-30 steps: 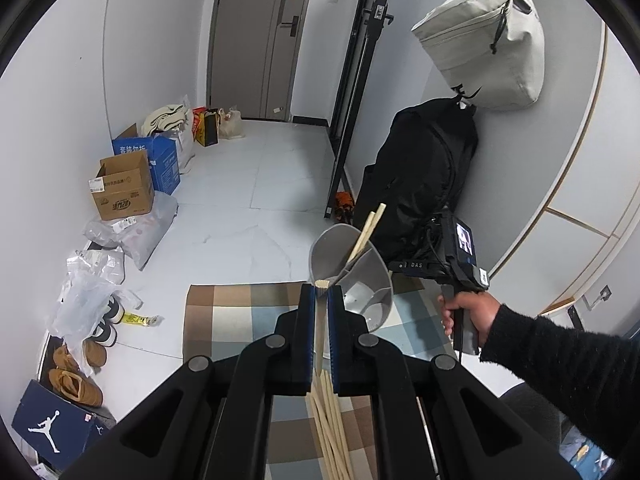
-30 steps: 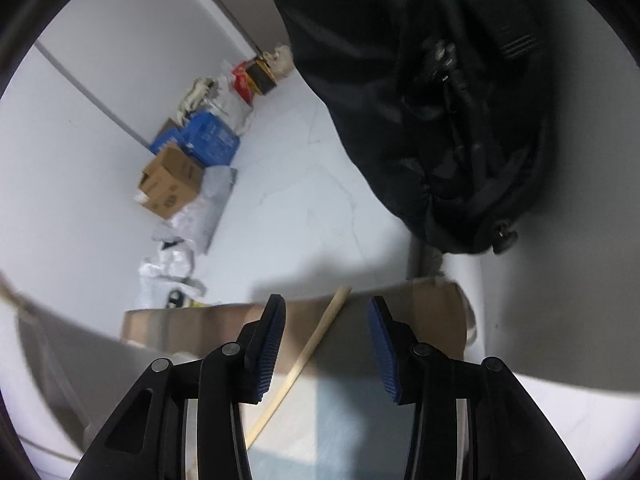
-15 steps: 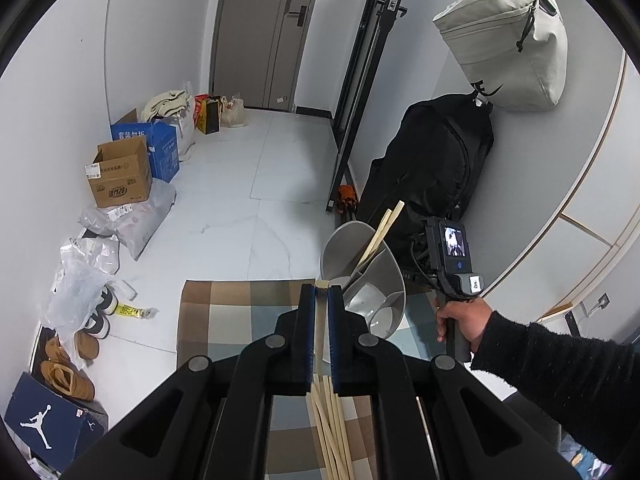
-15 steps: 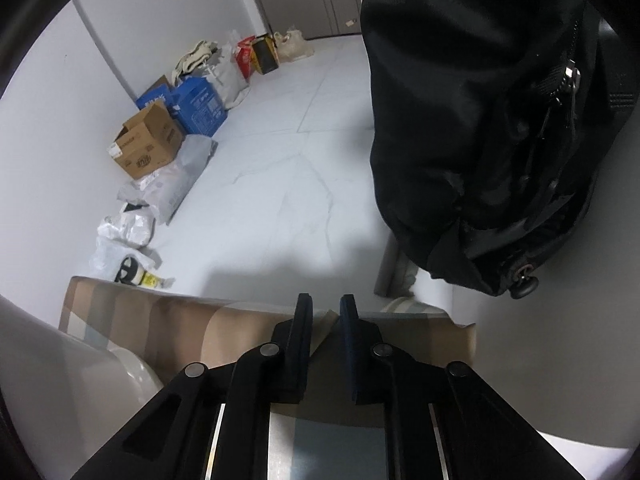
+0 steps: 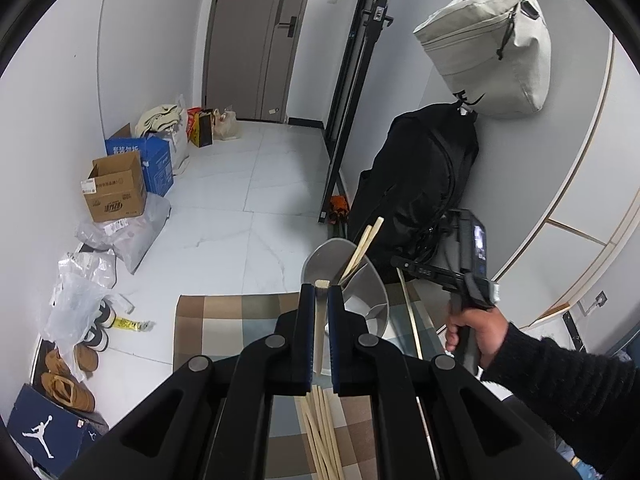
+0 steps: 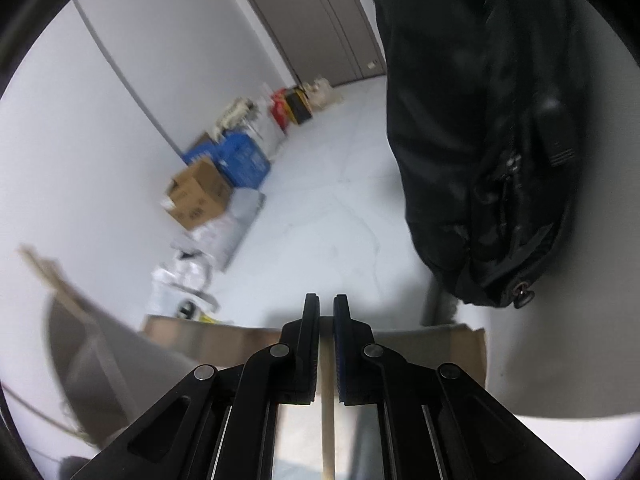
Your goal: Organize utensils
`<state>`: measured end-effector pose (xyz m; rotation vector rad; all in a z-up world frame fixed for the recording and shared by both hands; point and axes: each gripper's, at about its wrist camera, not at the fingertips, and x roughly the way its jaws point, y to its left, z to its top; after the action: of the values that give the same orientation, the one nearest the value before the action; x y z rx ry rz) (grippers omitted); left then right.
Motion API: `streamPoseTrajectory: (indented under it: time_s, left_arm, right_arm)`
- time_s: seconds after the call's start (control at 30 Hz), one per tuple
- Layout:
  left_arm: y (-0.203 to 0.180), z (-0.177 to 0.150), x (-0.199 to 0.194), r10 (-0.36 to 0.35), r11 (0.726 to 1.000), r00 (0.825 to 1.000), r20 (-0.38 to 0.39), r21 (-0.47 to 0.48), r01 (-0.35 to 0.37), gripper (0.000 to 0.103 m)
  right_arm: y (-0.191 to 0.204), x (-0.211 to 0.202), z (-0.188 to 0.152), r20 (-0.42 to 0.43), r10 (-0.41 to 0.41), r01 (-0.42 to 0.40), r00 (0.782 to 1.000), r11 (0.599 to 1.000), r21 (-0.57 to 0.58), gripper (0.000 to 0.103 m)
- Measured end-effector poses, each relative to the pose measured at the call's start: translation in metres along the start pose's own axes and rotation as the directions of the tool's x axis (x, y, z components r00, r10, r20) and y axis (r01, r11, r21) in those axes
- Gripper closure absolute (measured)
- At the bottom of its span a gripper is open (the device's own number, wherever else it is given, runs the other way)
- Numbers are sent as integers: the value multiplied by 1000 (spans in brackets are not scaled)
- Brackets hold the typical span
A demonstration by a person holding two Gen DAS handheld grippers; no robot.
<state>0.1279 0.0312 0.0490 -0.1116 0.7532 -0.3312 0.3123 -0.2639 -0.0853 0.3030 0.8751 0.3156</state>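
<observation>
Ahead of my left gripper [image 5: 321,294] the grey holder [image 5: 352,280] blocks the way, two chopsticks [image 5: 362,250] jutting from it (tilted right). Left of it the cloth [image 5: 224,320] lies bare. A black backpack [image 5: 416,184] crowds the right side.

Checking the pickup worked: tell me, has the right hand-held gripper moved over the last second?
Yes. The right hand-held gripper rose; against the checked tablecloth its jaws have just closed on a chopstick and lifted it.
</observation>
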Motion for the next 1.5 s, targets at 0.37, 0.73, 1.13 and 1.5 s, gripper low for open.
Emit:
streamPoseTrajectory:
  time_s: [0.37, 0.73, 1.13, 1.5]
  left_arm:
    - [-21, 28, -14, -19, 999, 998, 52, 48, 17, 101]
    - [-25, 55, -17, -6, 997, 993, 121, 77, -4, 101]
    - [-12, 61, 9, 8, 995, 991, 136, 96, -22, 101]
    - [3, 51, 35, -19, 998, 993, 113, 66, 11, 101]
  right_arm:
    - [78, -106, 24, 209, 177, -165, 962, 984, -70, 97]
    - [162, -124, 73, 340, 284, -232, 896, 955, -188, 97]
    - [179, -74, 93, 437, 254, -194, 863, 965, -178, 97]
    - [183, -49, 77, 487, 222, -117, 845, 964, -237, 97]
